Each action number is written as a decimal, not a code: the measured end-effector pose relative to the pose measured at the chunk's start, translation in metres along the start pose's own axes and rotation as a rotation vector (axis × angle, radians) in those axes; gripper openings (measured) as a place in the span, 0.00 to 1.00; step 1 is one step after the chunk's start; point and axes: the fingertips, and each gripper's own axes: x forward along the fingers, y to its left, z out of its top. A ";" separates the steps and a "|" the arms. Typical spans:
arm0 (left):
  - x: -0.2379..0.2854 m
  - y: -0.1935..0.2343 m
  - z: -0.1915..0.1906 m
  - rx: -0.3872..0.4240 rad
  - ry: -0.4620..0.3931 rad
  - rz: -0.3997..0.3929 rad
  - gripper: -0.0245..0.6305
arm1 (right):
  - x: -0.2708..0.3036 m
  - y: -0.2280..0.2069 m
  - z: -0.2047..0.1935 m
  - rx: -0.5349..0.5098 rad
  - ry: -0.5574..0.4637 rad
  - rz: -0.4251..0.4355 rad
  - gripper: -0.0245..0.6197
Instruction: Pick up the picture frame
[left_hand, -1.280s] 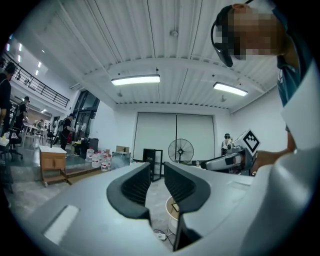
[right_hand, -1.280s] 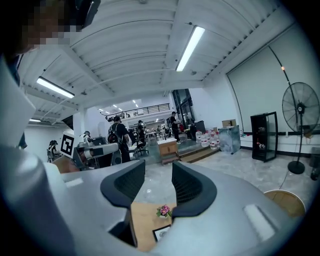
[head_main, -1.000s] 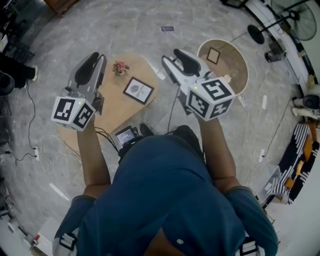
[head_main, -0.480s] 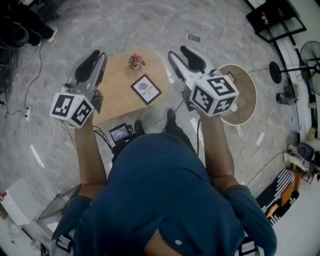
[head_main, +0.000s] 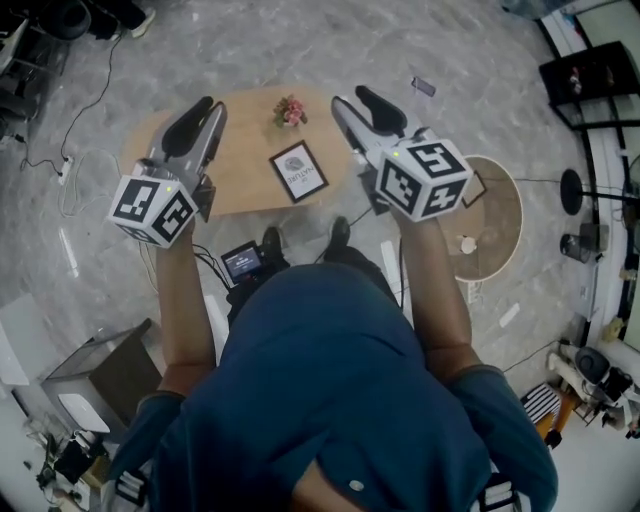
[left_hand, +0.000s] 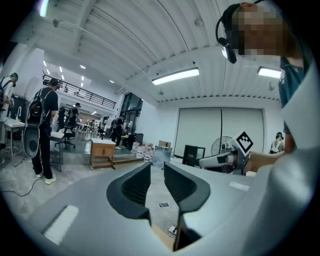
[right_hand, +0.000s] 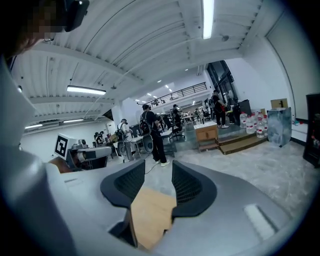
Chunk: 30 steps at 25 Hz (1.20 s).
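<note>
Head view: the picture frame (head_main: 299, 172) lies flat at the middle of the wooden table (head_main: 240, 165). The left gripper (head_main: 206, 106) and right gripper (head_main: 352, 99) hover above the table, jaws spread, empty. This looks like the approach step; next, lower one gripper to the frame's edge.

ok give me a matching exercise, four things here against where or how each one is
Things:
1. frame
2. flowers
3. round table
4. left gripper

Places or states:
a. near the far edge of the oval table
b. fingers apart, nothing between them
c. middle of the oval table
d. on the floor, right of the oval table

Pairs: 1-c, 2-a, 3-d, 4-b
</note>
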 end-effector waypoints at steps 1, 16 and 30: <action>0.003 0.000 -0.005 -0.011 0.008 0.009 0.16 | 0.003 -0.003 -0.003 0.004 0.013 0.011 0.32; 0.041 0.032 -0.176 -0.242 0.217 0.099 0.16 | 0.074 -0.053 -0.130 0.100 0.243 0.073 0.32; 0.069 0.069 -0.336 -0.404 0.400 0.134 0.17 | 0.140 -0.078 -0.273 0.175 0.448 0.089 0.32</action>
